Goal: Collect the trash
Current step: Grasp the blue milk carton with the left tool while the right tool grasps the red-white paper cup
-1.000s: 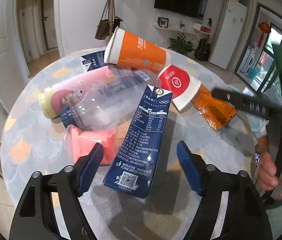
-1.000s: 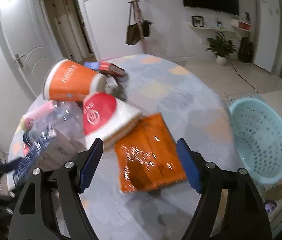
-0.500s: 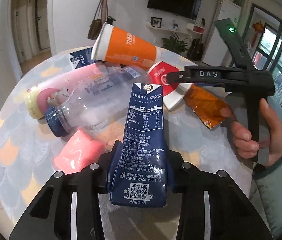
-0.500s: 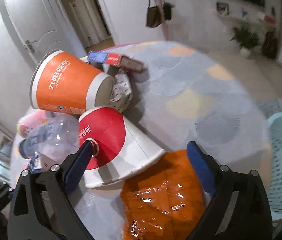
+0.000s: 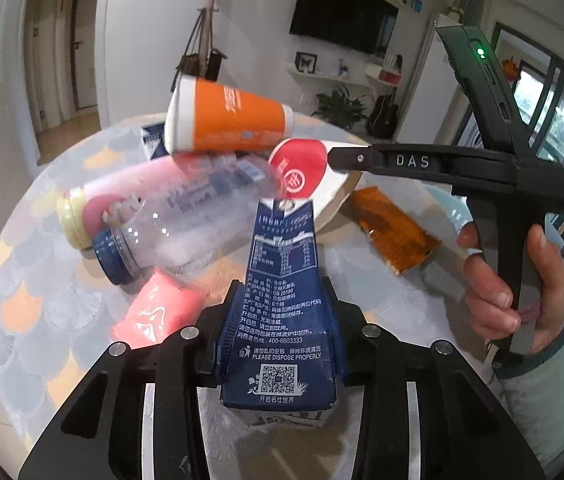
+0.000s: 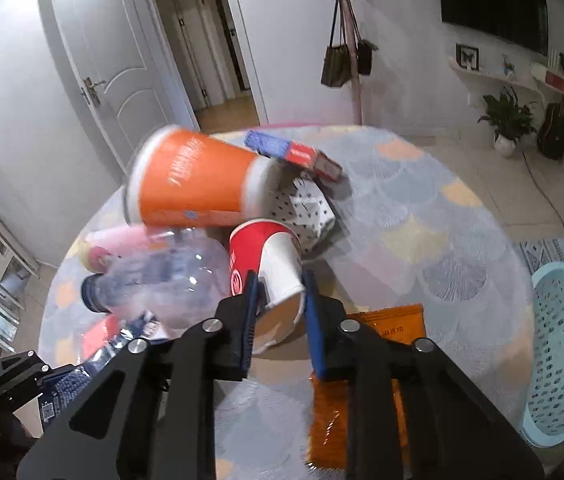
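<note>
My left gripper is shut on a dark blue milk carton and holds it tilted up off the round table. My right gripper is shut on the rim of a red-and-white paper cup; that cup also shows in the left wrist view. An orange paper cup lies on the pile. A clear plastic bottle with a blue cap, a pink bottle, a pink packet and an orange wrapper lie on the table.
A light blue laundry basket stands on the floor to the right of the table. A blue-and-red box and a dotted paper bag lie at the table's far side. A door and a coat stand are behind.
My left gripper closed on the milk carton and lifted it. My right gripper moved in and closed on the red-and-white cup. The orange cup shifted on the pile.
</note>
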`<state>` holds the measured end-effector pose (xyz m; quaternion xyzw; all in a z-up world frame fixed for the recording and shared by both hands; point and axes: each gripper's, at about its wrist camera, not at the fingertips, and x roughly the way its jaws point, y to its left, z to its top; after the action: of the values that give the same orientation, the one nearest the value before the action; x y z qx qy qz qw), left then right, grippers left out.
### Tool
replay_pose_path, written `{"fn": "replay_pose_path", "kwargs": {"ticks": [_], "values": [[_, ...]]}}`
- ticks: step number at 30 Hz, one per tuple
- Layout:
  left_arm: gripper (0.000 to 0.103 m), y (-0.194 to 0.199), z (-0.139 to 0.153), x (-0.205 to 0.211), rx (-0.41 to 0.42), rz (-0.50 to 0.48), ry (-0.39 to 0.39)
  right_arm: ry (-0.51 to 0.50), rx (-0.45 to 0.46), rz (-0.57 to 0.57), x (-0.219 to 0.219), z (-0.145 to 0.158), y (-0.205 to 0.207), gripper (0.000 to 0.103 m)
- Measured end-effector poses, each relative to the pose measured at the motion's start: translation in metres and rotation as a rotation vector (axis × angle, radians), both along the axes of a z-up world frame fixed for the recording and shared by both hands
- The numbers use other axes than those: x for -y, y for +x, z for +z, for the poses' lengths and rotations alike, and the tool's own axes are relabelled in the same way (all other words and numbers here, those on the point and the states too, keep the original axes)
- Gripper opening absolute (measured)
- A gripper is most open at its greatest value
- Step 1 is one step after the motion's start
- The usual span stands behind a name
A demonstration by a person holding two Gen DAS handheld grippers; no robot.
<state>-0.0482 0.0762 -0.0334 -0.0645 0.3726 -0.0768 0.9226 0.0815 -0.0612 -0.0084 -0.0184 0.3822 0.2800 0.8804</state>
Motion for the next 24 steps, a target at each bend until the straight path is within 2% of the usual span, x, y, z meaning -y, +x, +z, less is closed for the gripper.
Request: {"fn": "replay_pose_path", "kwargs": {"ticks": [6, 9, 14, 16, 20, 23, 24], "values": [[0.036, -0.004, 0.016, 0.0, 0.048, -0.013, -0.018, -0.001, 0.072, -0.024, 0.018, 0.024, -0.023, 0.017], [0.036, -0.001, 0.014, 0.003, 0.02, -0.028, -0.003, -0.033, 0.062, -0.028, 0.023, 0.026, -0.02, 0.017], [0.036, 0.001, -0.004, 0.005, -0.043, -0.031, 0.018, -0.129, 0.052, -0.01, 0.019, 0.012, -0.026, 0.018], [0.036, 0.001, -0.01, 0.007, -0.065, -0.031, 0.02, -0.132, 0.041, -0.014, 0.015, 0.002, -0.024, 0.02], [0.036, 0.007, -0.02, 0.008, -0.097, -0.033, 0.012, -0.107, -0.032, -0.009, 0.011, -0.014, -0.016, 0.032], [0.036, 0.007, -0.025, 0.006, -0.109, -0.03, 0.005, -0.093, -0.059, -0.009, 0.01, -0.024, -0.014, 0.032], [0.036, 0.007, -0.026, 0.005, -0.106, -0.028, 0.003, -0.091, -0.063, -0.009, 0.01, -0.026, -0.015, 0.028]]}}
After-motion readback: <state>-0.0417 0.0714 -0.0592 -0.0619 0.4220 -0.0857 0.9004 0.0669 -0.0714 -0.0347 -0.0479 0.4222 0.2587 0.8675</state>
